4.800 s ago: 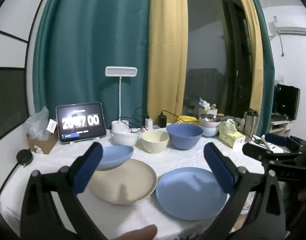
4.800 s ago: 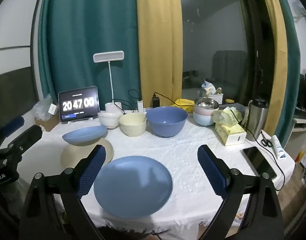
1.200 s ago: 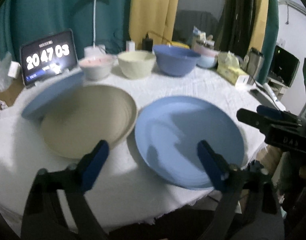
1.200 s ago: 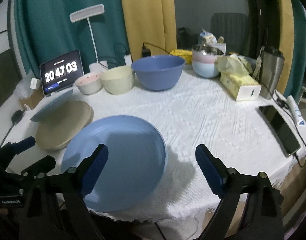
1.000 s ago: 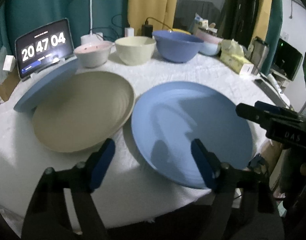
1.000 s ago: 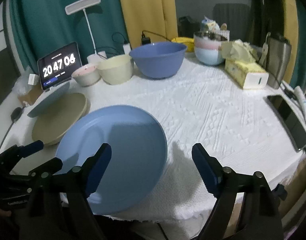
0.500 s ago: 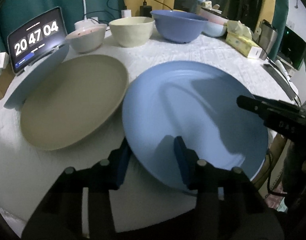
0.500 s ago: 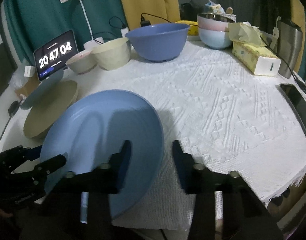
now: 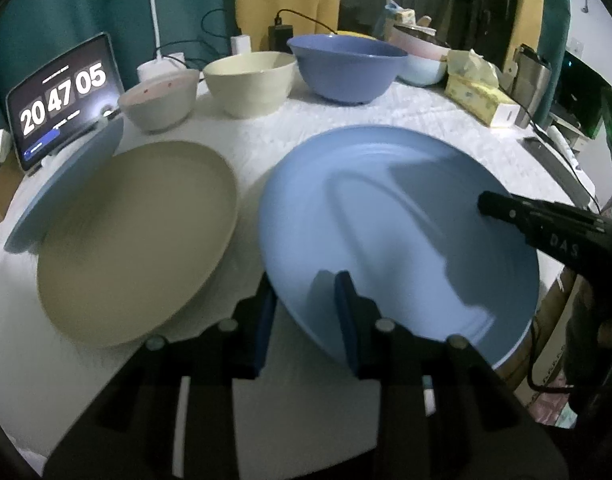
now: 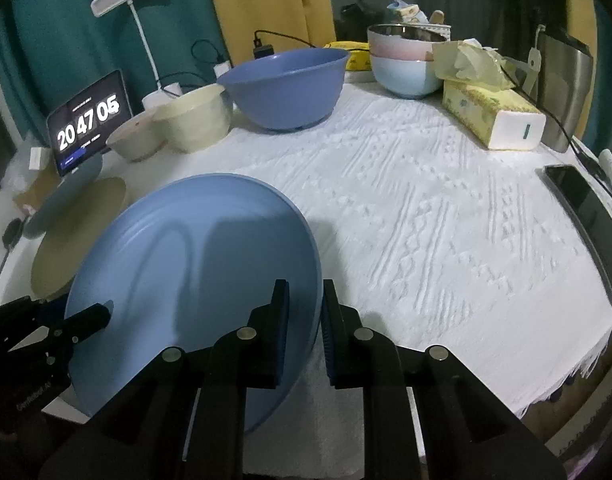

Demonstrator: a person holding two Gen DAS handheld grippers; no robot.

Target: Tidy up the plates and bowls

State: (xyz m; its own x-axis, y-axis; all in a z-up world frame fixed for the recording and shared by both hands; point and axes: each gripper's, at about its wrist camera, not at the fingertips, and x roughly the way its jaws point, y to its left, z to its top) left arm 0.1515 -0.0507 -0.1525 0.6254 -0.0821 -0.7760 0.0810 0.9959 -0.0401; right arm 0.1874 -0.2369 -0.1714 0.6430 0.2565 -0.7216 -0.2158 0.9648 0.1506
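1. Left wrist view: the left gripper (image 9: pixel 304 320) has just been closing, and its blue pads now straddle the near left rim of the big blue plate (image 9: pixel 385 232), one pad over the rim and one under, clamped on it.
2. The right gripper (image 10: pixel 304 320) has just been closing too and is clamped on the plate's opposite rim (near the table's front edge).
3. The blue plate lies on the white tablecloth (image 10: pixel 445 220), just beside the beige plate (image 9: pixel 134 236), a narrow strip of cloth between their rims.
4. A smaller blue plate (image 9: pixel 66 184) leans tilted on the beige plate's far left rim.
5. Three bowls, pinkish (image 9: pixel 160 100), cream (image 9: pixel 250 82) and blue (image 9: pixel 345 66), line the back.
6. To the right of the plate lies a broad open stretch of cloth, bounded by the tissue box (image 10: pixel 491 116) and phone (image 10: pixel 585 220).
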